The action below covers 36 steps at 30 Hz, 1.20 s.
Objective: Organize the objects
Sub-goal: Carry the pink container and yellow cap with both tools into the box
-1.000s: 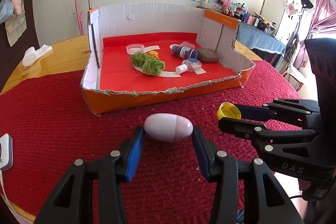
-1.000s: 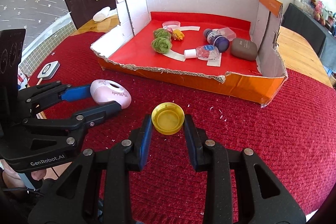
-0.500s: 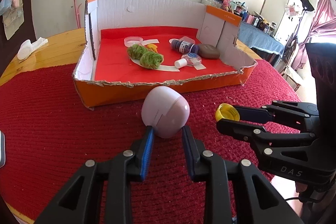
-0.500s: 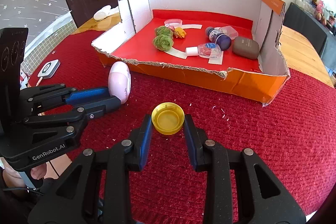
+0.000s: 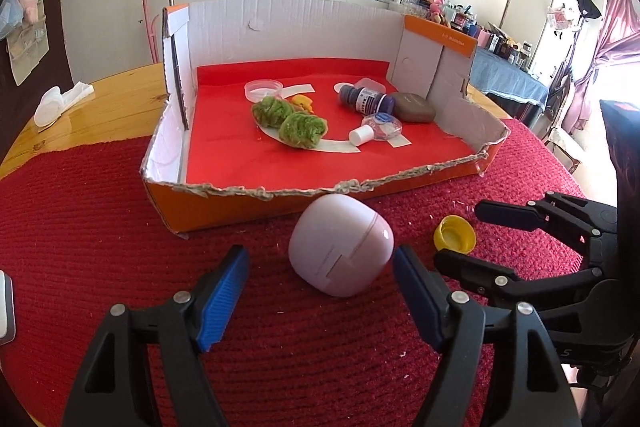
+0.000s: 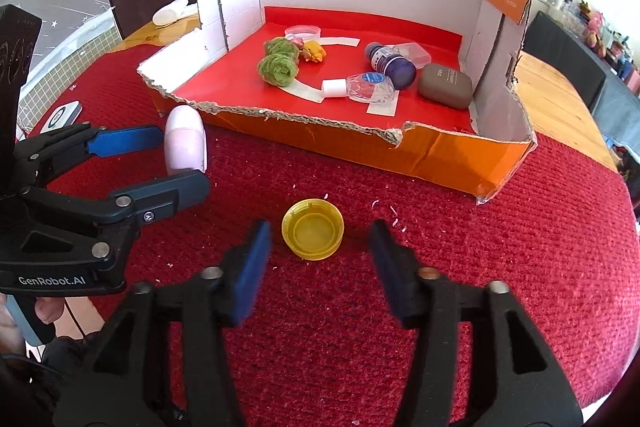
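On the red mat [image 5: 100, 227], the left gripper [image 5: 320, 291] has just opened around the pink case [image 5: 340, 251], pads clear. The right gripper [image 6: 318, 259] has likewise just opened beside the yellow cap [image 6: 313, 235].

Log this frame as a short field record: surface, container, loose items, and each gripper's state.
surface: red mat on a wooden table
container: orange cardboard box, front wall torn low
in box: two green pom-poms, purple bottle, grey case
loose items: pink case, yellow cap, both on the mat
left gripper: just opened, pads clear of pink case
right gripper: just opened, yellow cap between jaws, untouched
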{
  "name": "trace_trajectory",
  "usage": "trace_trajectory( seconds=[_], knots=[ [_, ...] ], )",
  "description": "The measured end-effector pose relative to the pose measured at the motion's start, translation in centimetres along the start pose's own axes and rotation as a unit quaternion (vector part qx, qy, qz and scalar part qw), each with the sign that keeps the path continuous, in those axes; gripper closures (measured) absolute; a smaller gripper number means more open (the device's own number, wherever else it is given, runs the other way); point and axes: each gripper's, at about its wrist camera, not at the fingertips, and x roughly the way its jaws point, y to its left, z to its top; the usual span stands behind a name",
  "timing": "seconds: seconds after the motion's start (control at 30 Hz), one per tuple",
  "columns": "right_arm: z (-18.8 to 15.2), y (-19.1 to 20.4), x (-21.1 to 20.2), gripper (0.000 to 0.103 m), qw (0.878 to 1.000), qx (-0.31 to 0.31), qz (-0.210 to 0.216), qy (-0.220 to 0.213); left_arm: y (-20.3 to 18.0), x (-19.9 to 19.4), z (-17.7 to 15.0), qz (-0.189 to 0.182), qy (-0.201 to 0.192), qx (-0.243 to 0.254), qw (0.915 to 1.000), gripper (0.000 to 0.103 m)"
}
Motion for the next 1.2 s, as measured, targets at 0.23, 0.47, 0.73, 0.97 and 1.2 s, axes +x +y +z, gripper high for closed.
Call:
trace_trajectory(
  seconds=[0.23,0.47,0.73,0.97,1.2],
  knots=[
    [-0.2,-0.4,0.4,0.058,1.0,0.008,0.017,-0.003,0.2,0.5,0.0,-0.022,0.007,-0.005,0.9997,0.053],
    [0.0,-0.2,0.1,0.074,0.999,0.006,0.03,-0.009,0.0,-0.1,-0.3,-0.031,0.0,-0.001,0.9995,0.054],
    [0.4,0.1,-0.7,0.074,0.999,0.005,0.04,-0.016,-0.4,-1.2,-0.1,-0.033,-0.009,0.005,0.9994,0.054],
    [1.0,0.0,-2.1,0.074,0.998,0.009,0.06,-0.025,-0.8,-2.7,0.5,-0.04,-0.024,0.01,0.9989,0.054],
    [2.1,0.1,-3.6,0.074,0.996,0.004,0.077,-0.04,-0.8,-3.6,1.5,-0.044,-0.036,0.008,0.9983,0.054]
  ],
)
